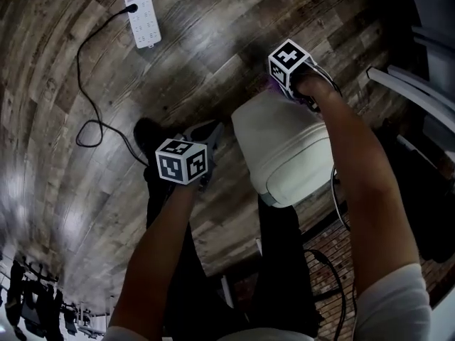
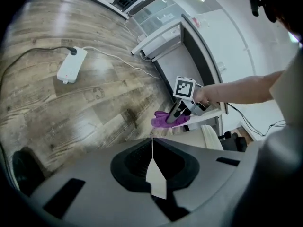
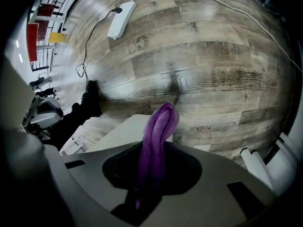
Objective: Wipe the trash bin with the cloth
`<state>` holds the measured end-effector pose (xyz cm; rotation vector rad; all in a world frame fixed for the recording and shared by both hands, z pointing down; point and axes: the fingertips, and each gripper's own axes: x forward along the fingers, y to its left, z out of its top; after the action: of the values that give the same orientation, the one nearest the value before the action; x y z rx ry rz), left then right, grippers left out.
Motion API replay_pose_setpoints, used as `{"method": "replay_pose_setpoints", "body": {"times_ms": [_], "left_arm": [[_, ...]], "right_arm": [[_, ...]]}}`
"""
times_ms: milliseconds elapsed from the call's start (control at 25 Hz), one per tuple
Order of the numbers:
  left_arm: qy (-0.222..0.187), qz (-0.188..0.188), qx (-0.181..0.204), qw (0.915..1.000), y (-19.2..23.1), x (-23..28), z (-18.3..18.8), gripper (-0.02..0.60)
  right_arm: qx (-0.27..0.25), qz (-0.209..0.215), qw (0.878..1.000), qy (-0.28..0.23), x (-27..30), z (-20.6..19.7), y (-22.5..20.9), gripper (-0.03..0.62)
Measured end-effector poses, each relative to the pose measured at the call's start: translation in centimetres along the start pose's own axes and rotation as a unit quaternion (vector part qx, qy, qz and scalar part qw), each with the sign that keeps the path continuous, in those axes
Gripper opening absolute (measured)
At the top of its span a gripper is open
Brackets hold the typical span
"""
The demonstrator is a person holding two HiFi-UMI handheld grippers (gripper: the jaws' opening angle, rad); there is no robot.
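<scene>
Wood floor (image 1: pixel 206 41), white bin (image 1: pixel 284 155): right gripper (image 3: pixel 152 164) clamps purple cloth (image 3: pixel 161 122) at its rim, left gripper (image 2: pixel 152 150) closed alongside; wiping looks barely begun.

Floor (image 1: pixel 213 20) is read as wood-look planking: rough, weathered grain printed or cut in, with a glossy sheen where light is caught. Trash bin (image 1: pixel 284 151) is seen as smooth off-white plastic in a satin finish, and power strip (image 1: pixel 142 18) as smooth white plastic. Cloth (image 3: pixel 158 131) is shown as soft purple fabric, matt, with a fuzzy nap.
</scene>
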<state>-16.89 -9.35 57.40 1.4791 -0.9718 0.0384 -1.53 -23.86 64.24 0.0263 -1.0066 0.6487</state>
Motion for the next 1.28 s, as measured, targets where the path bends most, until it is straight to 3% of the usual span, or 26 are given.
{"method": "replay_pose_setpoints", "body": {"times_ms": [160, 400, 840, 1280], "left_arm": [[0.024, -0.002, -0.051, 0.9984, -0.6, 2.4, -3.1, 0.008], [0.057, 0.005, -0.079, 0.9952, -0.5, 4.0, -6.5, 0.008], [0.066, 0.005, -0.082, 0.9944, 0.1, 4.4, -7.8, 0.008], [0.053, 0.005, -0.087, 0.9948, 0.8, 3.0, -7.1, 0.008]], "right_arm": [[-0.011, -0.024, 0.999, 0.023, 1.5, -1.2, -2.9, 0.094], [-0.018, -0.02, 0.999, 0.035, 3.9, -2.0, -3.7, 0.094], [-0.015, -0.005, 0.998, 0.061, 7.0, -2.7, -2.1, 0.094], [-0.045, -0.024, 0.995, 0.08, 7.3, -1.8, 1.7, 0.094]]}}
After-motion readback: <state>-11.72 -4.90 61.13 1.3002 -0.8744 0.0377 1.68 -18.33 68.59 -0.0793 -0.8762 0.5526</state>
